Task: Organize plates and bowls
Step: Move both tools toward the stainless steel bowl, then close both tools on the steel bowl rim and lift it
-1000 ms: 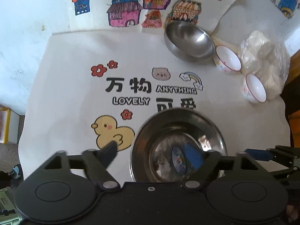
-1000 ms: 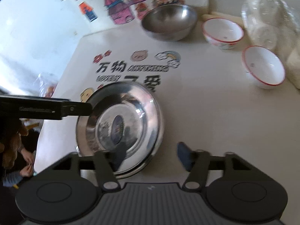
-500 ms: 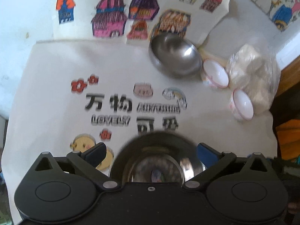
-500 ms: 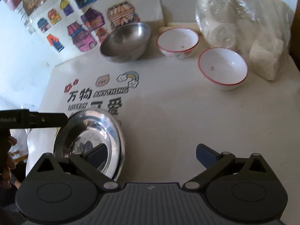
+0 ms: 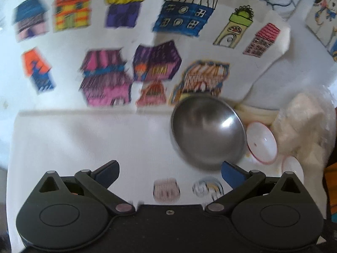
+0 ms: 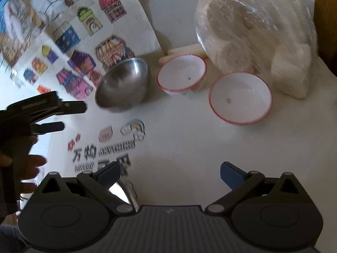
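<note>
A steel bowl sits at the back of the white printed cloth; it also shows in the right wrist view. Two white red-rimmed bowls stand to its right, the near one and the far one; the far one shows in the left wrist view. My left gripper is open and empty, just short of the steel bowl. My right gripper is open and empty above the cloth. A steel plate's rim shows under its left finger.
A clear plastic bag of pale lumps lies at the back right beside the white bowls. Coloured house drawings on paper lie behind the cloth. The left gripper's arm and hand show at the left of the right wrist view.
Both grippers have moved forward, away from the steel plate, toward the bowls at the back. The plate has dropped out of the left wrist view. Both stay open.
</note>
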Available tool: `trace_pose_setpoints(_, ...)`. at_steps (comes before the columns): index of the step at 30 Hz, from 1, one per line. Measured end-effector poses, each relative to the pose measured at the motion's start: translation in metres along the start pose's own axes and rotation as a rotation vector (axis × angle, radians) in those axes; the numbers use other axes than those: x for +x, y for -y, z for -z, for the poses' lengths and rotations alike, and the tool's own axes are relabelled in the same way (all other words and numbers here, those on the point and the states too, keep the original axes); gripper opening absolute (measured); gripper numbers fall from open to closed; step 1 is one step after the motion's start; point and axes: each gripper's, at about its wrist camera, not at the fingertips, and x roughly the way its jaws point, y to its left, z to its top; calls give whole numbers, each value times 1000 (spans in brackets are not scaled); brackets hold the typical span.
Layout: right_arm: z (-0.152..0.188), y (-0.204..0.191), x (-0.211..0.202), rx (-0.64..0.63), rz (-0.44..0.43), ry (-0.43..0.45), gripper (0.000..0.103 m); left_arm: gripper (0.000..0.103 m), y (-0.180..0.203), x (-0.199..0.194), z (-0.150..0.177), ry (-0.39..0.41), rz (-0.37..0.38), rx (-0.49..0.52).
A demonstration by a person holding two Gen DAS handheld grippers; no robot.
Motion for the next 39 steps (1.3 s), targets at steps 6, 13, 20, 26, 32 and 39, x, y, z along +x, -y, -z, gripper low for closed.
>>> trace_pose_setpoints(6, -31, -15, 26, 80, -46, 32, 103, 102, 5, 33, -30, -9, -46, 137)
trace_pose_setpoints(13, -57, -24, 58, 159, -18, 40, 91, 102, 15, 61, -42, -64, -89, 240)
trace_pose_setpoints(20, -65, -30, 73, 194, -3, 39, 83, 102, 20, 75, -43, -116, -117, 281)
trace_pose_setpoints(26, -69, -36, 82, 198, 2, 25, 67, 97, 33, 83, -48, -108, -133, 331)
trace_pose_setpoints(32, -73, -37, 89, 193, -22, 0, 52, 76, 46, 88, -47, -121, -102, 321)
trace_pose_setpoints(39, -78, -36, 95, 185, -80, -36, 32, 33, 56, 95, -36, -153, -36, 296)
